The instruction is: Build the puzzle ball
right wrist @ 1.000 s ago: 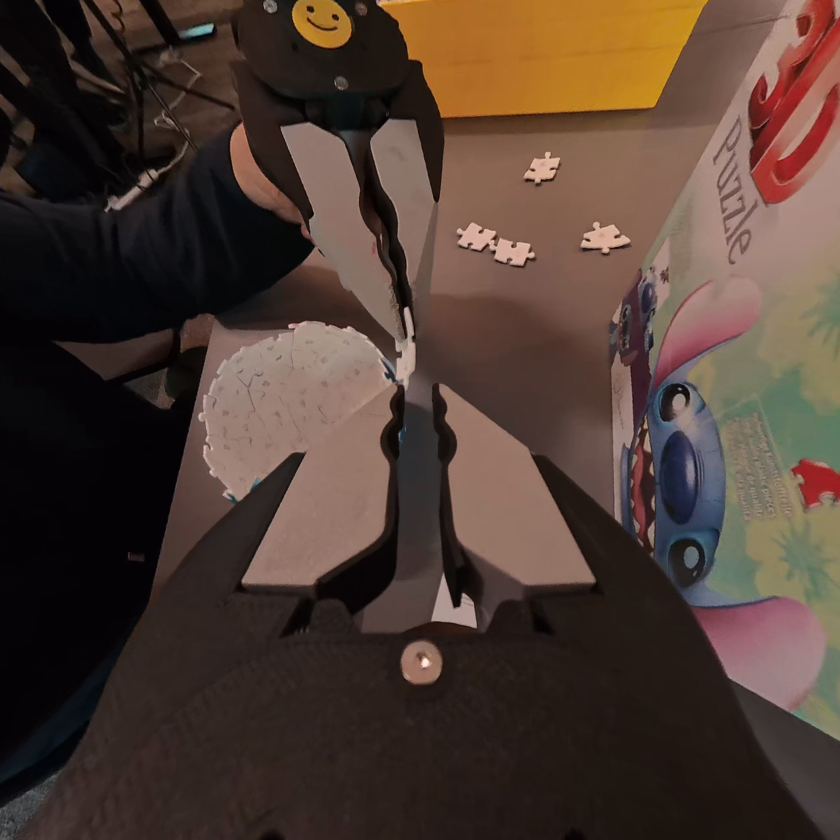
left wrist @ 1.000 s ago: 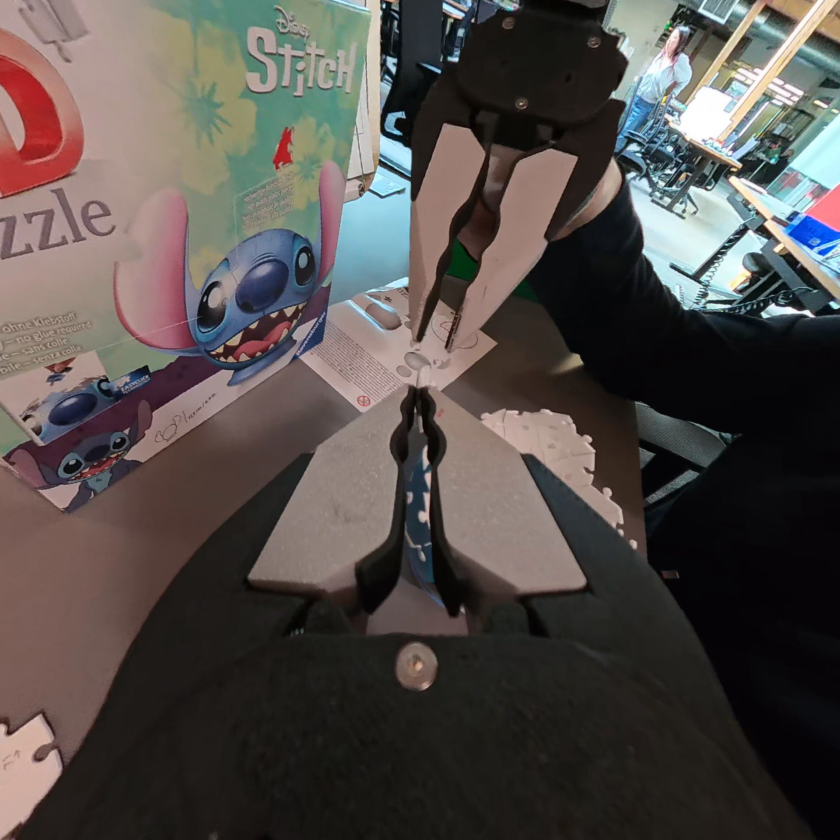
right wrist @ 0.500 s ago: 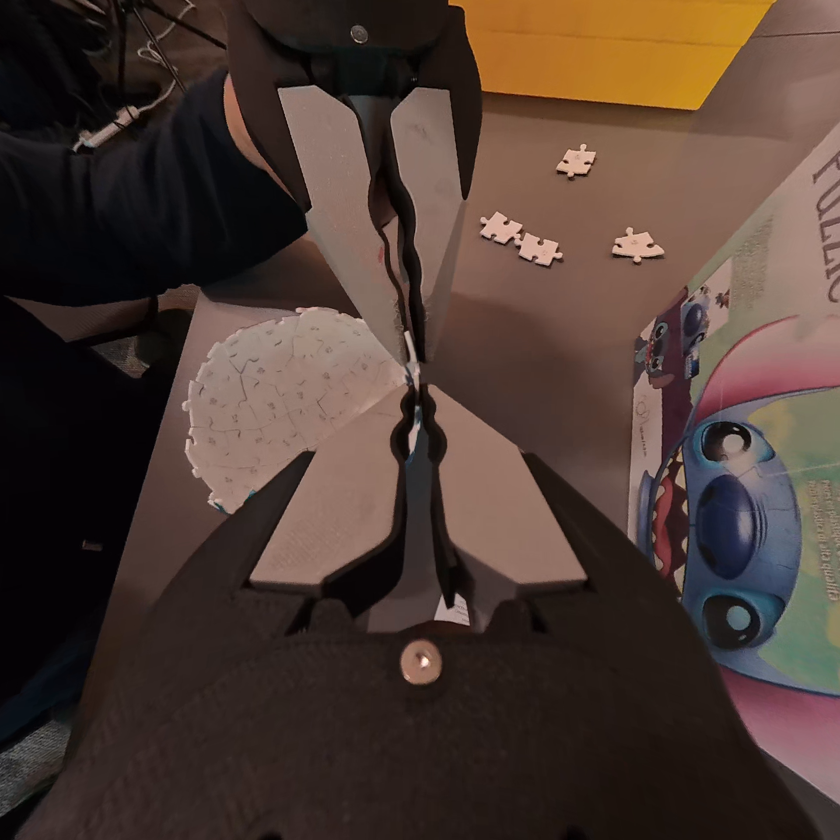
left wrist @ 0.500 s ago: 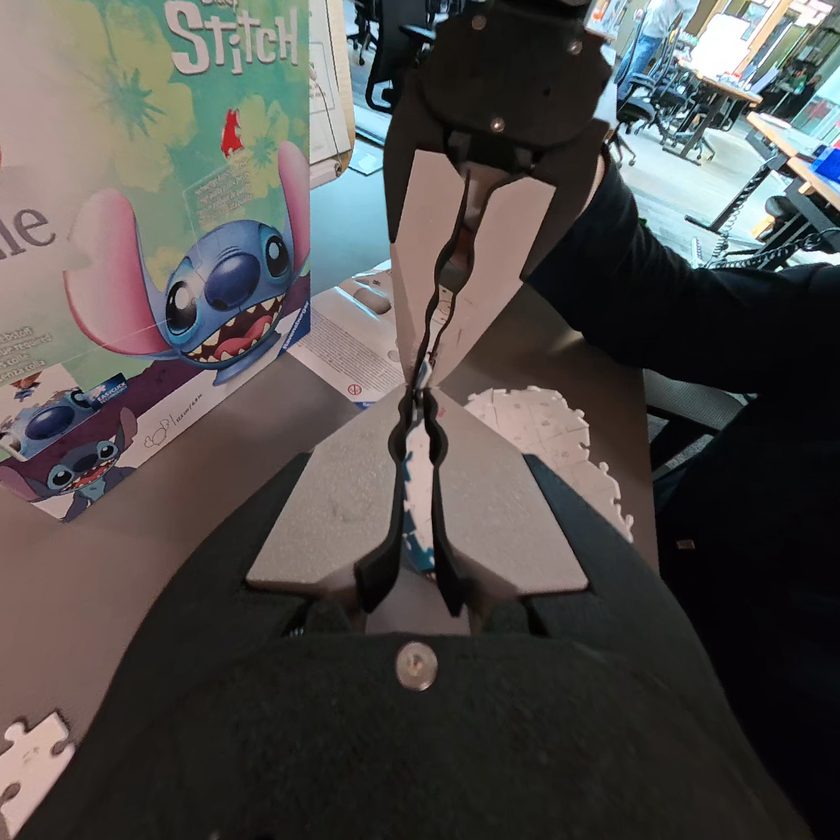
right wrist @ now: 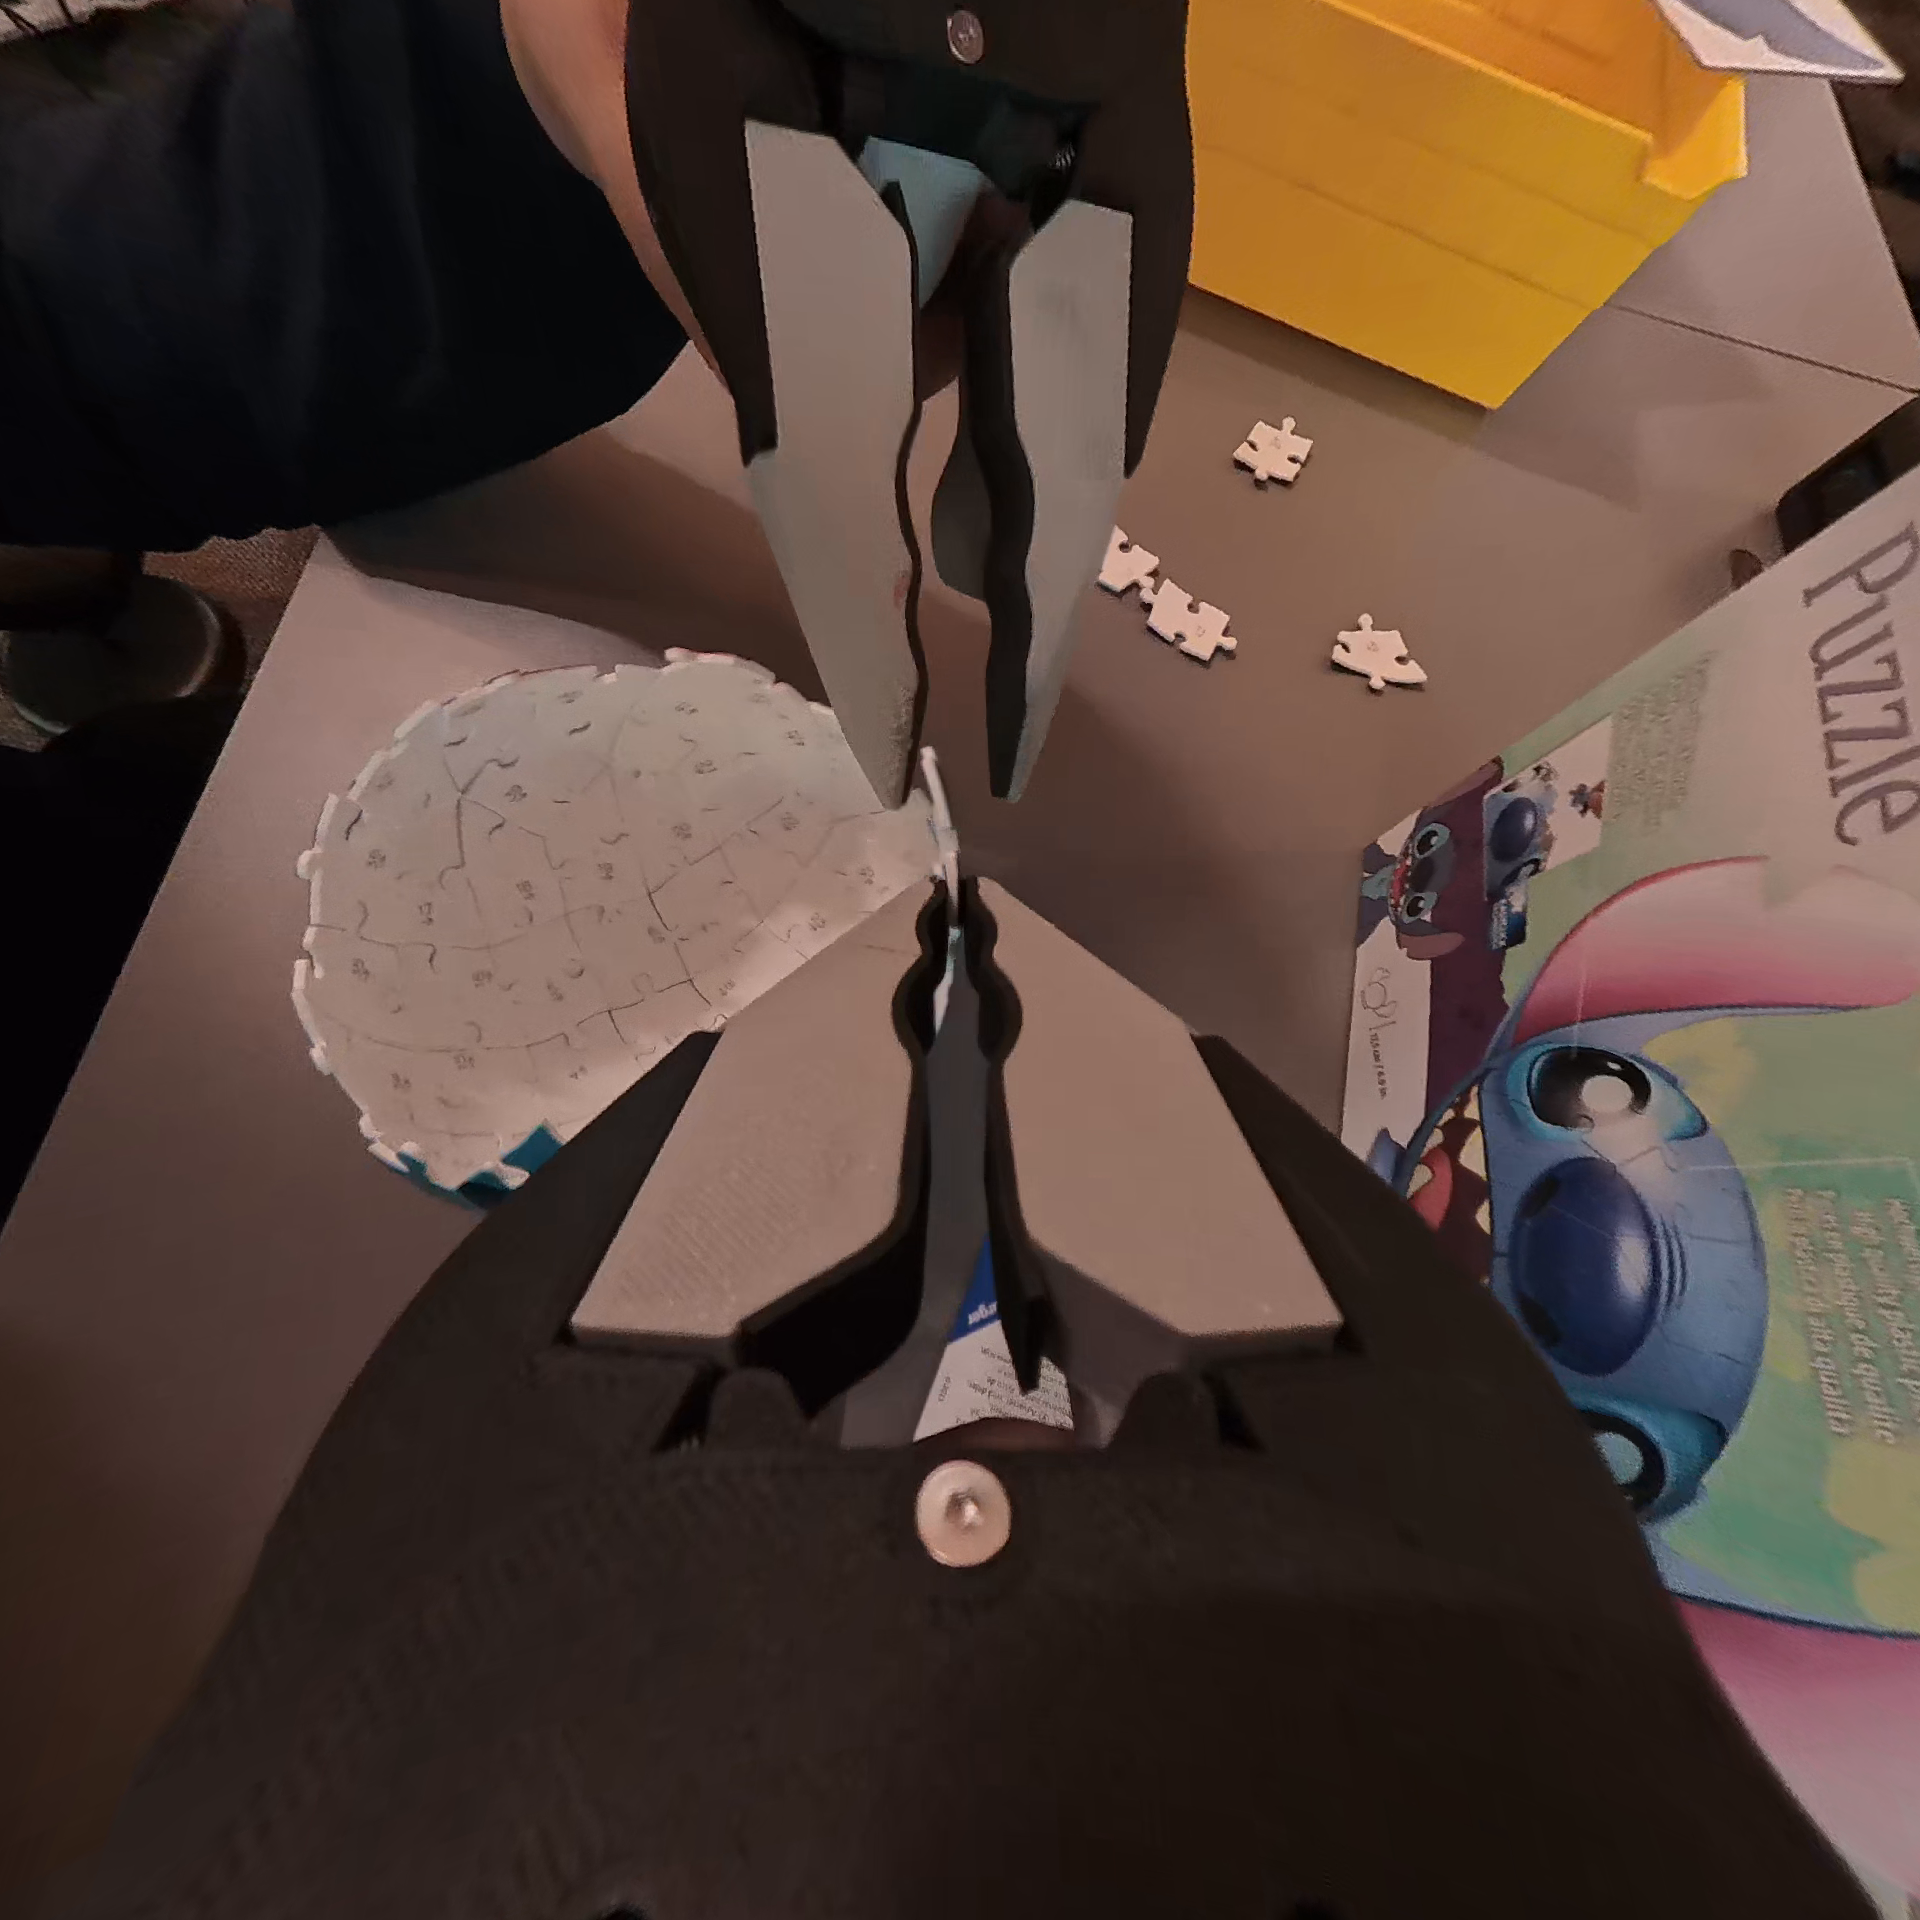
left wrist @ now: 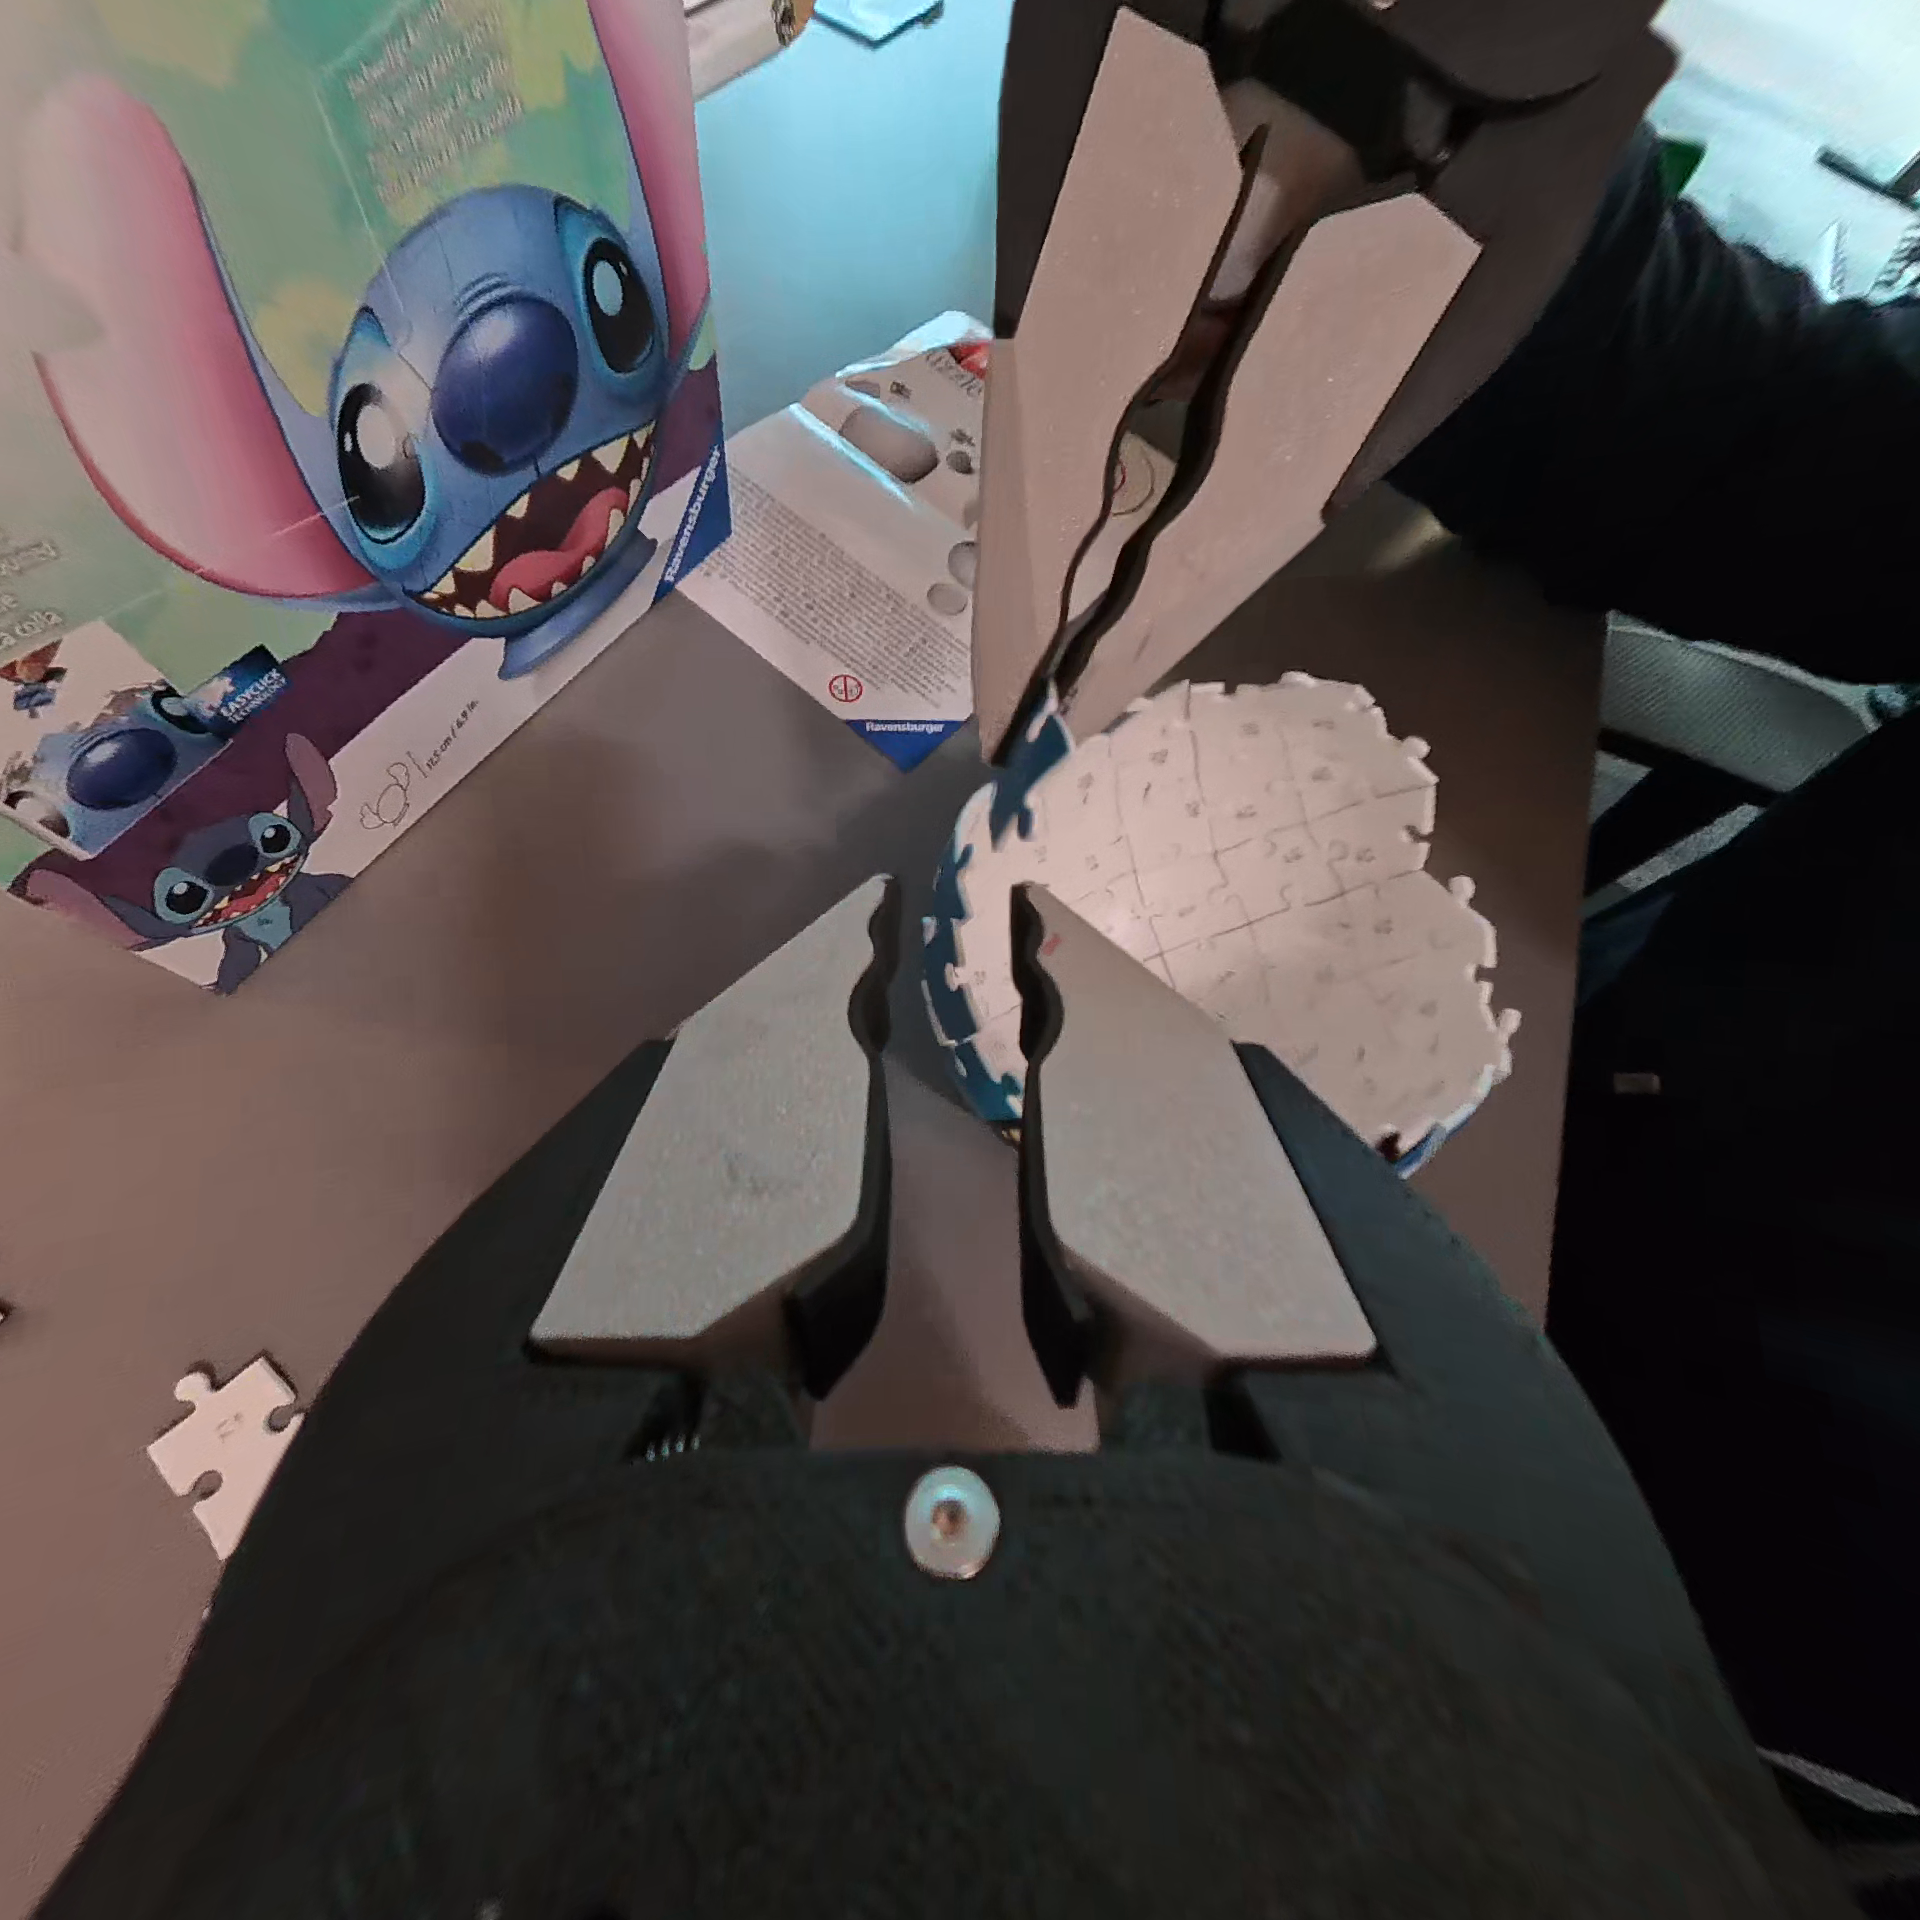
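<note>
The half-built puzzle ball (left wrist: 1247,862) is a curved white shell with a blue outer face, resting near the table's edge. It also shows in the right wrist view (right wrist: 582,883). My right gripper (right wrist: 956,896) is shut on the shell's rim, and in the left wrist view (left wrist: 1039,712) it comes down from above. My left gripper (left wrist: 954,894) is open, its fingers astride the same rim without pinching it. From the right wrist view it (right wrist: 951,805) hangs open just above the rim's edge.
The picture box (left wrist: 364,416) stands at the left, also visible on the right (right wrist: 1662,1039). An instruction sheet (left wrist: 862,582) lies behind the shell. Loose white pieces (right wrist: 1169,592) (right wrist: 1377,649) (left wrist: 223,1423) lie on the table. A yellow bin (right wrist: 1434,187) is at the back. My left and right fingertips are right by each other.
My left gripper has opened and let go of the shell's rim. My right gripper has closed onto the rim and now holds it alone. Both grippers sit lower over the shell.
</note>
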A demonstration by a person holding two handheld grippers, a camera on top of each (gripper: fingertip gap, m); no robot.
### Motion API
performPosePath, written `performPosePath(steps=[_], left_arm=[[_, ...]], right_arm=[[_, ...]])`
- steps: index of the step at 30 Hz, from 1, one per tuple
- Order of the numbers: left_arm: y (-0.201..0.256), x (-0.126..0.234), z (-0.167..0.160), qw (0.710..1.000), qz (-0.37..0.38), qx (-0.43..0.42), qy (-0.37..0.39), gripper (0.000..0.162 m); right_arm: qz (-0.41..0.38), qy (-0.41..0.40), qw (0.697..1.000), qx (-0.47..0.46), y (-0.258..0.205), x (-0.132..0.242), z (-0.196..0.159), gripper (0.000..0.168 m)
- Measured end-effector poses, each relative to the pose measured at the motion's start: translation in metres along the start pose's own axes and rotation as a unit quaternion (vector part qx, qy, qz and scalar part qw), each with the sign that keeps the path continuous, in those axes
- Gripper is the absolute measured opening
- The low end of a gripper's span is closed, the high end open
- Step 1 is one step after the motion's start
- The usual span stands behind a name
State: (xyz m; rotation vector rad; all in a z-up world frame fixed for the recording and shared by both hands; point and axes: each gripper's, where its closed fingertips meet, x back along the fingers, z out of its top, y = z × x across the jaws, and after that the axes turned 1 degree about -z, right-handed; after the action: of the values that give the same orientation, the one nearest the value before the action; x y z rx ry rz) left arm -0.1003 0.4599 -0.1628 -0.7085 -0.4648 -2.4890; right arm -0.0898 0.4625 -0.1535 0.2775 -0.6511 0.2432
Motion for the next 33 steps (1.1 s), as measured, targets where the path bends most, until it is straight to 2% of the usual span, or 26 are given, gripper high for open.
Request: performPosePath(steps=[8, 20, 33], left_arm=[[-0.001, -0.01, -0.011, 0.999, 0.017, -0.009, -0.039, 0.015], [-0.002, -0.016, -0.015, 0.997, 0.032, -0.03, -0.057, 0.003], [0.001, -0.018, -0.012, 0.998, 0.021, -0.029, -0.047, 0.009]], right_arm=[[-0.004, 0.0, 1.0, 0.008, -0.003, -0.007, -0.004, 0.0], [-0.005, 0.003, 1.0, 0.013, -0.002, -0.013, -0.008, 0.0], [-0.005, 0.014, 0.999, 0.049, -0.001, -0.013, -0.009, 0.0]])
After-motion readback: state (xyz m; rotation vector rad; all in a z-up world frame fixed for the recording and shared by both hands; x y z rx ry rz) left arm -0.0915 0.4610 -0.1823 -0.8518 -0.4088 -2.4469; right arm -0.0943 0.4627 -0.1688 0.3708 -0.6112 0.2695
